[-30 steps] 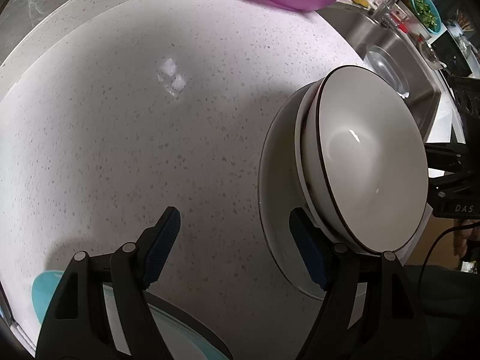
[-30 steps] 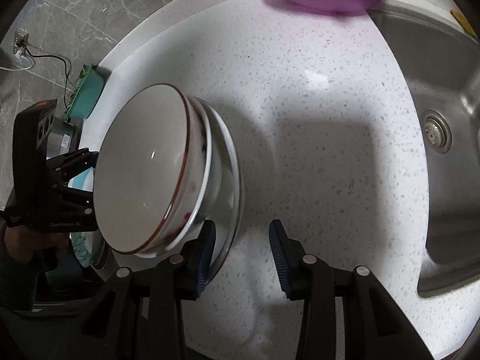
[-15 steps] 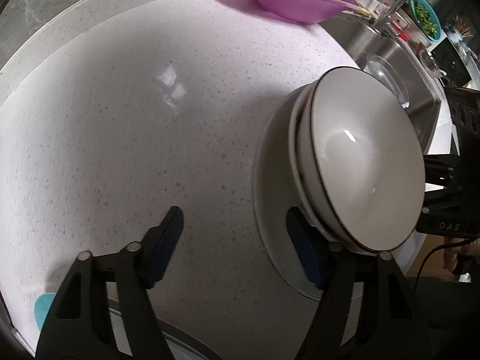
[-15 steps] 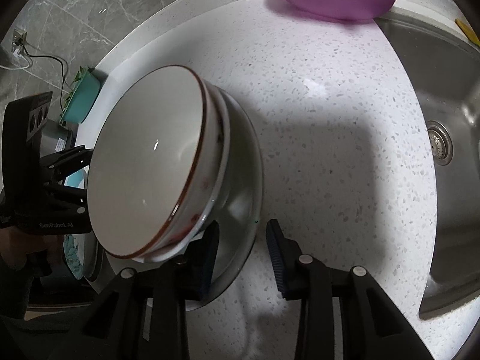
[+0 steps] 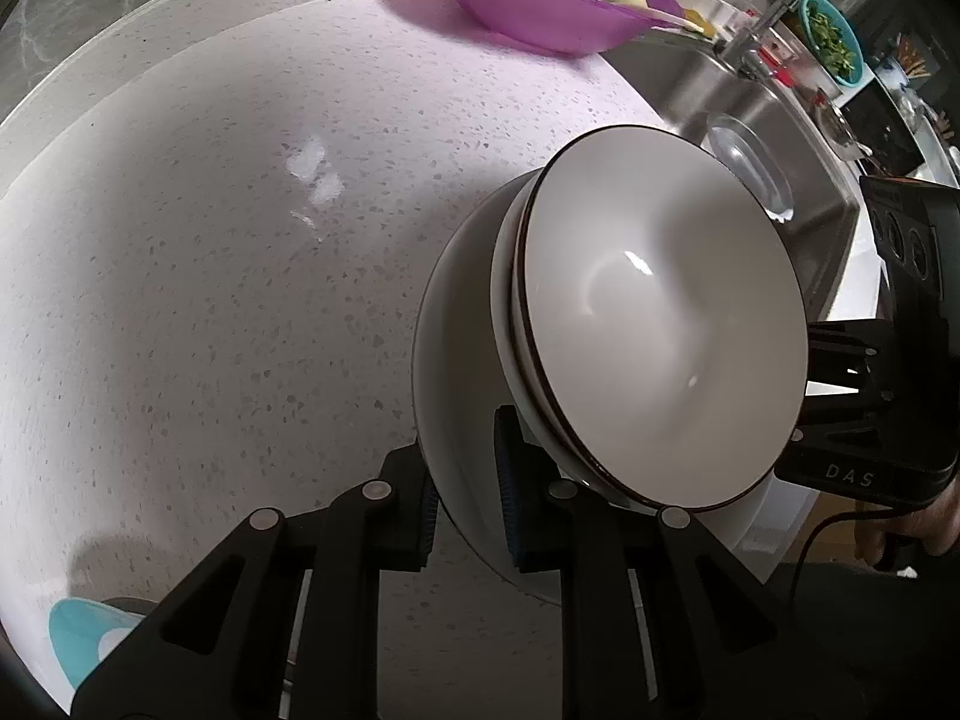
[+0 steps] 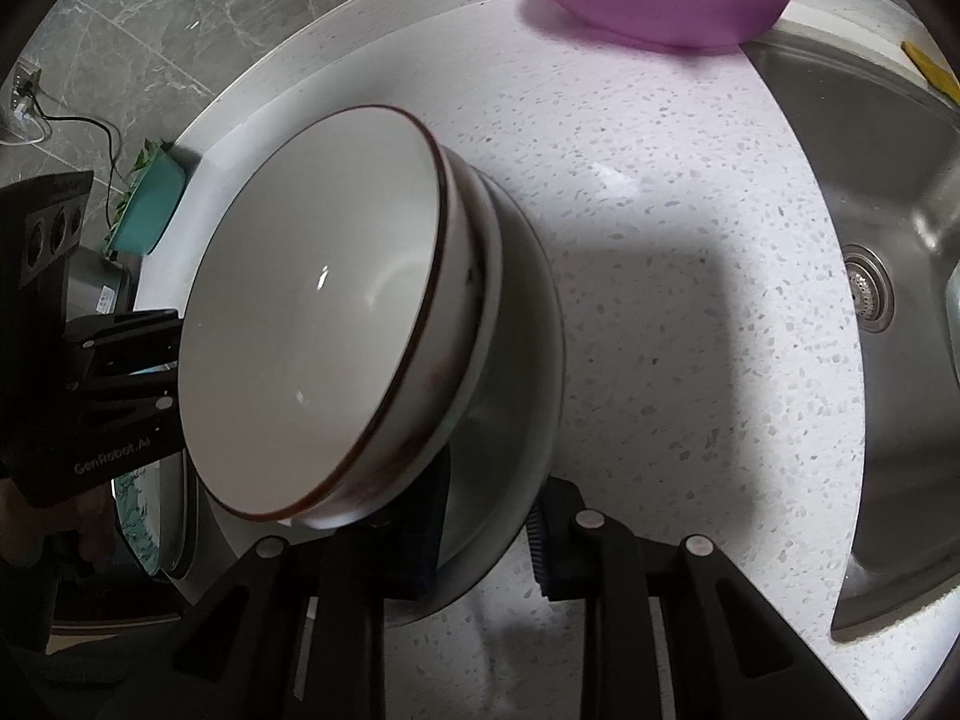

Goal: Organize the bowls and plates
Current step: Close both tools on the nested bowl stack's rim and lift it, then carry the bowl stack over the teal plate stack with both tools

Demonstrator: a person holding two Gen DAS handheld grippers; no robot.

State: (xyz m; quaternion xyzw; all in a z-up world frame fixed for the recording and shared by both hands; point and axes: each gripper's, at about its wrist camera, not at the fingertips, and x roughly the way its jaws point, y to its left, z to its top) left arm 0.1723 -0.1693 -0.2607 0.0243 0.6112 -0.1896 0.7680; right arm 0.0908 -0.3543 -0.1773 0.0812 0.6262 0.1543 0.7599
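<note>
While a white plate (image 5: 456,372) carrying two nested white bowls sits on the speckled counter (image 5: 210,276), both grippers grasp it from opposite edges. The left gripper (image 5: 465,510) has just been closing and now pinches the plate's near-left rim, one blue pad under the rim and the other on its upper face. In the right wrist view the right gripper (image 6: 489,531) has also been closing, with the plate's near-right rim (image 6: 540,360) between its pads; the left pad lies on the plate's upper face under the bowls, the right pad at the outer edge, and it appears to clamp the rim.

The top bowl (image 5: 666,324), with a dark brown rim line, nests inside a second white bowl (image 5: 510,324) whose edge shows just below it. Together they fill most of the plate and crowd close against the inner finger of each gripper.

At the far edge of the counter stands a purple basin (image 5: 540,6) holding pale green pieces. To the right lies the steel sink (image 6: 870,240) with its drain (image 6: 867,288), and a clear glass lid or dish (image 5: 750,174) rests in it near the faucet (image 5: 780,6). A teal bowl of greens (image 5: 834,42) sits beyond the faucet. At the near left of the counter, a light blue object (image 5: 78,624) shows partly behind the left gripper's frame. A teal container (image 6: 150,204) stands at the far left by a power cable (image 6: 90,126).
</note>
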